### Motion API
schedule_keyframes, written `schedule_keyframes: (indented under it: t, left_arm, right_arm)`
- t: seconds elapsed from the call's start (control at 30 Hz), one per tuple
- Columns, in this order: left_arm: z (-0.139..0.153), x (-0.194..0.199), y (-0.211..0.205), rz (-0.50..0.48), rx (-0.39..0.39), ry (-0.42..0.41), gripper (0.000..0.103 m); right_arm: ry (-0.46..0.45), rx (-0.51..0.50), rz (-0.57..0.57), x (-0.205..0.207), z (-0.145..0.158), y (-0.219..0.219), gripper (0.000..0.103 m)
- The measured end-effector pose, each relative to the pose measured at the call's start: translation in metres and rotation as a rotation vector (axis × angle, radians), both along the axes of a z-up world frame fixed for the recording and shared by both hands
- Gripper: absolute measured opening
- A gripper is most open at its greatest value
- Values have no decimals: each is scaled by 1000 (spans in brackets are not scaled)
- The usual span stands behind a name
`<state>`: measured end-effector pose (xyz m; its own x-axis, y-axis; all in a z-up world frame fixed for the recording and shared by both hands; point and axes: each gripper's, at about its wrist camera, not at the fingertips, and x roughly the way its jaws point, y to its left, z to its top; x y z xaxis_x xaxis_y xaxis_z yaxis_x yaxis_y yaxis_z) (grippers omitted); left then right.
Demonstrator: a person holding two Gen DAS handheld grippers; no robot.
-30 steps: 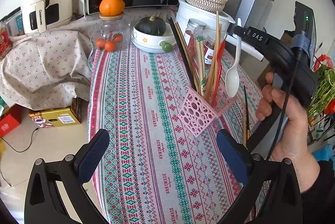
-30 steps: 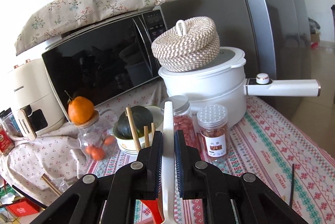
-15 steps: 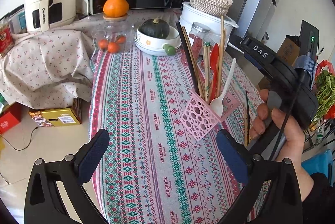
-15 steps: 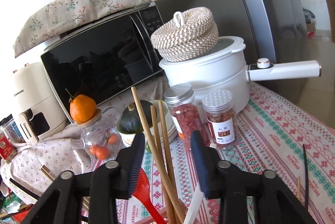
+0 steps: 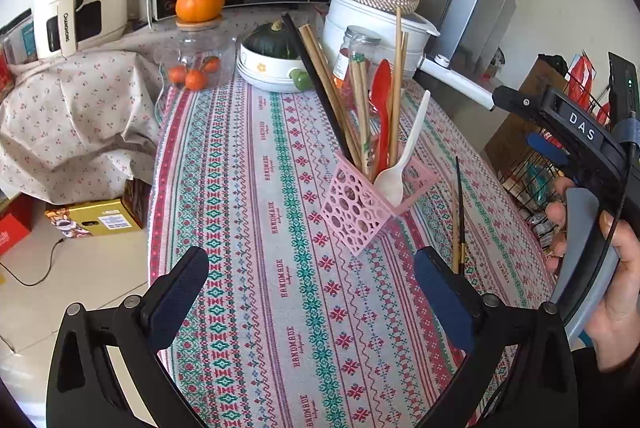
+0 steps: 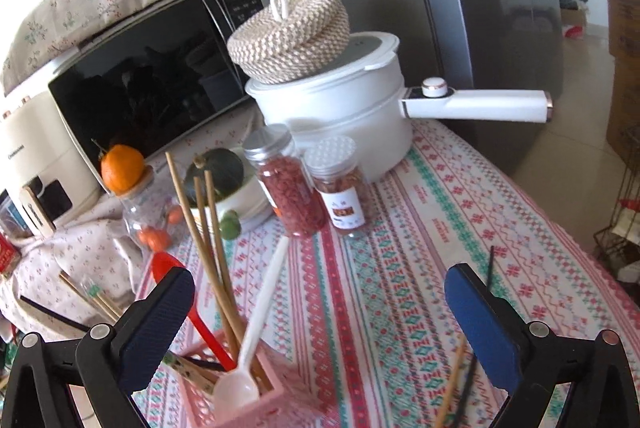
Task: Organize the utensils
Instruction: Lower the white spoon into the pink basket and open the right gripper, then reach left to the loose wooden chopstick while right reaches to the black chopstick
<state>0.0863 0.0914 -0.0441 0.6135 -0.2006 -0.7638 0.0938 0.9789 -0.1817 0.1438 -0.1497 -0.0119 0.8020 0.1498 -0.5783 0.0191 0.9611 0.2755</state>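
A pink perforated basket (image 5: 360, 204) stands on the patterned tablecloth (image 5: 248, 228), holding wooden chopsticks (image 5: 332, 92), a red spoon (image 5: 382, 108) and a white spoon (image 5: 400, 164). The white spoon (image 6: 256, 328) leans free in the basket (image 6: 248, 404), bowl down. My right gripper (image 6: 320, 308) hovers above and right of the basket; its jaws are opening wide and the pads touch nothing. A hand (image 5: 616, 268) holds that gripper at the right in the left wrist view. My left gripper (image 5: 310, 288) stands open over the cloth in front of the basket. Two loose chopsticks (image 5: 458, 220) lie right of the basket.
Behind the basket are two spice jars (image 6: 316, 180), a white pot (image 6: 340, 108) with a woven lid, a bowl with a green squash (image 5: 272, 60) and a glass jar topped by an orange (image 5: 198, 28). Microwave and fridge stand at the back. The table's left edge drops to the floor.
My right gripper was shut on the white spoon above the basket; it has opened wide, the spoon has dropped into the basket, and the gripper has drawn away to the right. The left gripper stays put.
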Motion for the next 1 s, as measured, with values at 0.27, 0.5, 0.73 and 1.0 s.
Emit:
schedule_keyframes:
  t: [0.27,0.5,0.73,1.0]
  left_arm:
    - [-5,-2,-31,-56,14,17,103]
    - [-18,-3,-65,-125,70,53,103]
    - [-30,-2,-96,-174,95,82,103]
    - [-37,7,-140,-219,214,61,103]
  right_arm:
    - [134,-62,33,-21,-16,-33,103]
    - [261,-38,-8,-32,-40,-73,103]
    - [414,-59,-12,-36,-66,-107,103]
    - [476,-257,13,-43,-75,-124,103]
